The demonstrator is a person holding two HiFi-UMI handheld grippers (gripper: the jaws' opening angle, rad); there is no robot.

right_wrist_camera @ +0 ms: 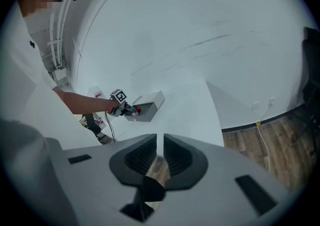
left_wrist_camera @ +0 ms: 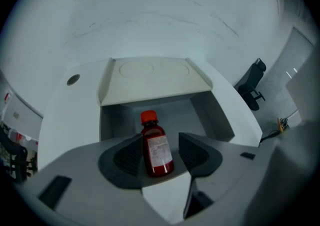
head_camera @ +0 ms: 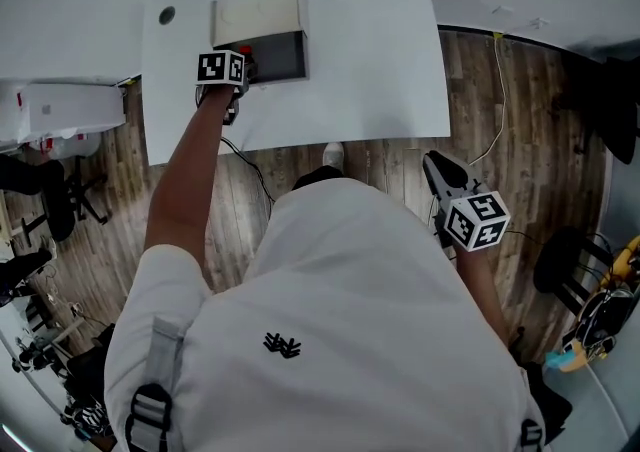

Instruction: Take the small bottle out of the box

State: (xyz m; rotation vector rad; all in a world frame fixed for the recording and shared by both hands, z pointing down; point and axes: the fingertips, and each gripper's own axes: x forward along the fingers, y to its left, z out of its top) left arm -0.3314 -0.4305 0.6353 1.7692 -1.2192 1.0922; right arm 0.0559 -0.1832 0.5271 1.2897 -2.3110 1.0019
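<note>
Over the wood floor [head_camera: 540, 120], the right gripper [right_wrist_camera: 159, 145] hangs beside the person, its 2 jaws nearly together and empty. Farther off on the white table [head_camera: 380, 60], the left gripper [left_wrist_camera: 160, 139] has its jaws spread around the small bottle [left_wrist_camera: 157, 152], which stands upright in the box [left_wrist_camera: 212, 115]. I'd centre on the bottle's body, squeeze gently, then lift straight.

I can see that the small bottle [left_wrist_camera: 157, 146] is shiny, see-through dark red, with a paper label [left_wrist_camera: 160, 152] and a smooth orange plastic cap [left_wrist_camera: 148, 116]. The box [left_wrist_camera: 215, 115] is dull grey inside, and its lid [left_wrist_camera: 152, 77] is pale and matt. The table [head_camera: 370, 60] is white, smooth and not shiny. The left gripper [left_wrist_camera: 160, 139] is dull grey plastic with dark ribbed pads [left_wrist_camera: 129, 156]. The floor [head_camera: 520, 120] is wood planks. The person's shirt [head_camera: 340, 320] is white cloth.
</note>
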